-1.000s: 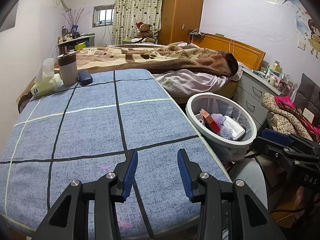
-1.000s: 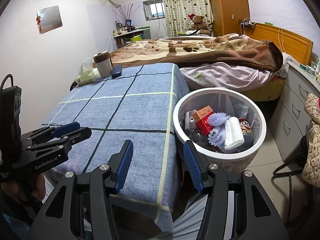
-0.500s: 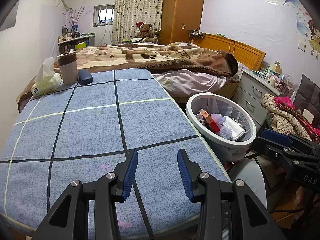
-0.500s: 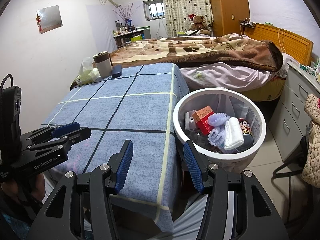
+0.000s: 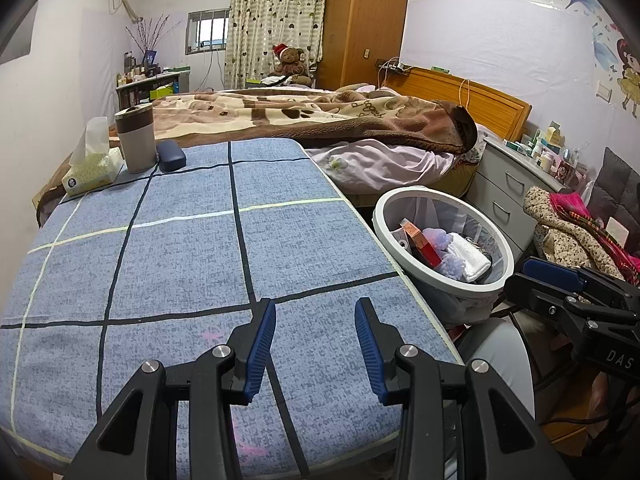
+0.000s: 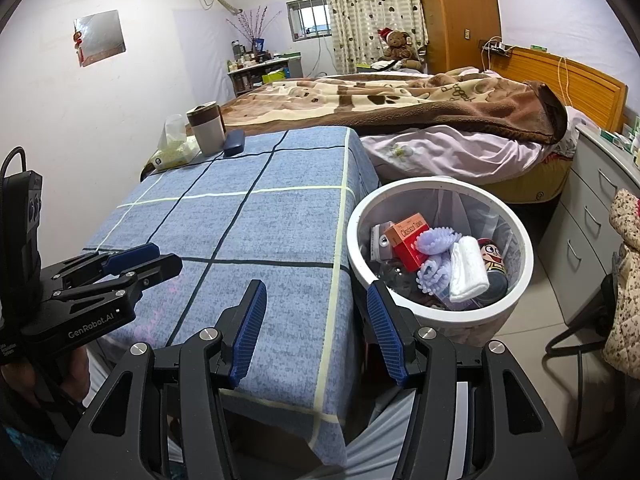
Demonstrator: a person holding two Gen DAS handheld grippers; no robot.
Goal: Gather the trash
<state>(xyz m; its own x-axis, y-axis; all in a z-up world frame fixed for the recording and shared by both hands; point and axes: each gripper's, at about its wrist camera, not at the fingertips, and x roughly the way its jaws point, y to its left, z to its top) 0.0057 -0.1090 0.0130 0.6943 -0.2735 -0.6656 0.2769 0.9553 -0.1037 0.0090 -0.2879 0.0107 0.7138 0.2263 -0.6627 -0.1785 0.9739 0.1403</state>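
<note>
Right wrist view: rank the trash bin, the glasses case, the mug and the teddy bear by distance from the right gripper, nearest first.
From the right gripper:
1. Trash bin, just ahead to the right, beside the table.
2. Glasses case, at the table's far end, and the mug next to it on its left: too close to call.
3. Teddy bear, far back by the curtain.

tablecloth (image 5: 192, 256) bare up front; cup (image 5: 136, 140), tissue box (image 5: 92, 172) crowd far corner.

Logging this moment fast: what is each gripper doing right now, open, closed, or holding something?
Left gripper: open, nothing between its pads.
Right gripper: open, nothing between its pads.
</note>
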